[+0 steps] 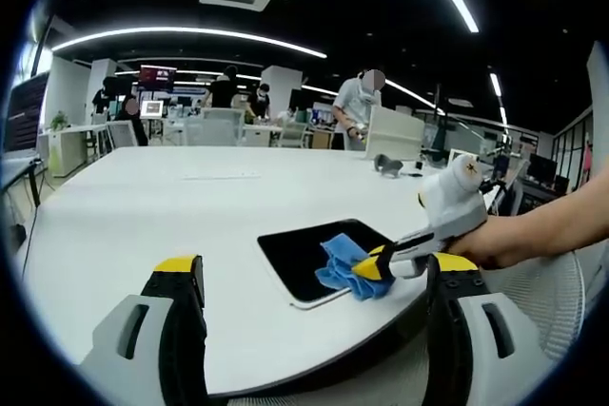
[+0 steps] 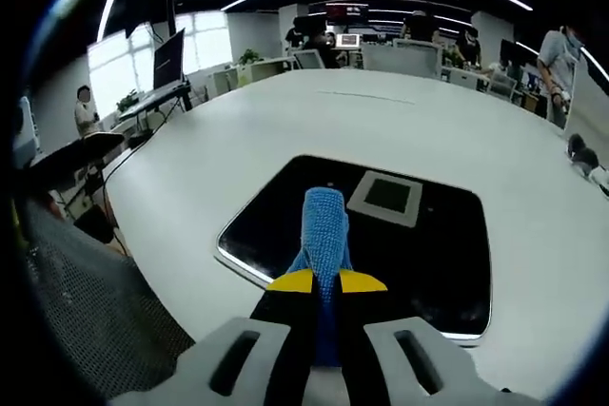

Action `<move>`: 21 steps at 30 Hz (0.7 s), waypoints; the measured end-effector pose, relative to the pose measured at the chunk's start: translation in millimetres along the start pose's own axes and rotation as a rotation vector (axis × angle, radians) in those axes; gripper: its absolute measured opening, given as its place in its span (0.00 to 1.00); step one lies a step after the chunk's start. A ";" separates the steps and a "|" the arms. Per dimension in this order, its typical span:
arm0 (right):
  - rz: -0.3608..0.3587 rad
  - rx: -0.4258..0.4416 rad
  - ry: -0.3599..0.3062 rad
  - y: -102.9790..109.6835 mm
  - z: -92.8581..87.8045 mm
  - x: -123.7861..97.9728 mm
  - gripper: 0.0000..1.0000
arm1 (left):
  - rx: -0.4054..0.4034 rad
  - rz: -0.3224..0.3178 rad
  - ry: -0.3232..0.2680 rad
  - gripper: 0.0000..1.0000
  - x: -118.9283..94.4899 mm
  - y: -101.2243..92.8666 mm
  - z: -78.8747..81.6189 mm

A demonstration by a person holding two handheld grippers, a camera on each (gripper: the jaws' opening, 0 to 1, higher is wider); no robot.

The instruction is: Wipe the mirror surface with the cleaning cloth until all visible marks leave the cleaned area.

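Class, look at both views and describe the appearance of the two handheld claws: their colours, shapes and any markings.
The left claw has two broad pale grey jaws with slot-shaped cut-outs, black inner faces and yellow tips. The right claw is built the same: grey slotted shells, black insides, yellow tips. Seen from the left gripper view, the right claw has a white body bearing a small orange-and-black mark.

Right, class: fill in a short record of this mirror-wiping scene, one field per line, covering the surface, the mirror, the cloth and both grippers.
Surface: white table
Mirror: dark rounded rectangle lying flat near the table edge, reflecting a ceiling vent
Cloth: blue cleaning cloth, resting on the mirror
Right gripper: fingers shut on the cloth
Left gripper: open, holding nothing, above the table edge
Background: open office with people at desks
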State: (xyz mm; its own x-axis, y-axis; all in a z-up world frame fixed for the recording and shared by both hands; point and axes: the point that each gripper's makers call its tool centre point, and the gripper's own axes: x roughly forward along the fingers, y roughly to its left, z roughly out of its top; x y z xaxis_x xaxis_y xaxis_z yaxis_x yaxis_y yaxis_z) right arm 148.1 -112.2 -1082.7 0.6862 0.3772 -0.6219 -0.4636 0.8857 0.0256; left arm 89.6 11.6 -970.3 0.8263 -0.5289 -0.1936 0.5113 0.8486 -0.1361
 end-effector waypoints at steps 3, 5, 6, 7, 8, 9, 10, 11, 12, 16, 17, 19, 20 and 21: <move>-0.002 -0.005 0.001 0.1 0.1 -0.1 0.02 | 0.000 -0.001 -0.001 0.96 0.3 -0.1 0.3; -0.004 -0.001 0.000 -0.3 0.1 0.1 0.02 | 0.000 0.000 -0.004 0.96 0.3 0.1 0.8; -0.006 0.001 0.001 -0.4 0.2 0.4 0.02 | -0.001 0.000 -0.004 0.96 0.5 0.2 0.9; -0.009 0.000 0.003 -0.7 0.4 0.9 0.02 | -0.001 -0.001 -0.004 0.96 0.7 0.2 1.0; -0.012 -0.005 0.005 -0.9 0.8 1.6 0.02 | -0.001 -0.002 -0.003 0.95 0.8 0.1 1.0; -0.013 -0.005 0.005 -0.9 1.0 1.8 0.02 | -0.001 -0.002 -0.003 0.95 0.9 0.1 1.0; -0.015 -0.006 0.005 -1.4 1.6 2.3 0.02 | -0.002 -0.002 -0.003 0.95 1.0 0.2 1.0; -0.017 -0.005 0.005 -2.6 2.3 3.7 0.02 | -0.002 -0.002 -0.003 0.95 1.0 0.2 1.0; -0.017 -0.006 0.005 -3.0 2.7 4.1 0.02 | -0.002 -0.001 -0.003 0.96 1.1 0.3 1.1; -0.024 -0.023 0.005 -4.7 5.4 6.8 0.02 | -0.002 -0.001 -0.005 0.95 1.2 0.4 1.4; -0.026 -0.031 0.006 -5.3 6.4 8.0 0.02 | -0.002 -0.001 -0.006 0.95 1.2 0.3 1.6; -0.026 -0.039 0.007 -6.5 7.9 10.0 0.02 | -0.001 0.000 -0.011 0.95 1.4 0.4 2.5; -0.025 -0.044 0.006 -7.6 9.0 11.6 0.02 | 0.000 0.000 -0.013 0.95 1.4 0.2 2.7; -0.024 -0.049 0.006 -8.4 9.9 12.7 0.02 | 0.000 -0.002 -0.011 0.95 1.5 -0.2 2.6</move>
State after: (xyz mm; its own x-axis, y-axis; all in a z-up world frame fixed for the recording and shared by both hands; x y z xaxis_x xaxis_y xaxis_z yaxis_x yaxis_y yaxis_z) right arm 166.2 -112.2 -1083.1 0.6944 0.3539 -0.6266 -0.4736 0.8803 -0.0277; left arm 91.4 10.7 -968.1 0.8281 -0.5301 -0.1822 0.5127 0.8477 -0.1361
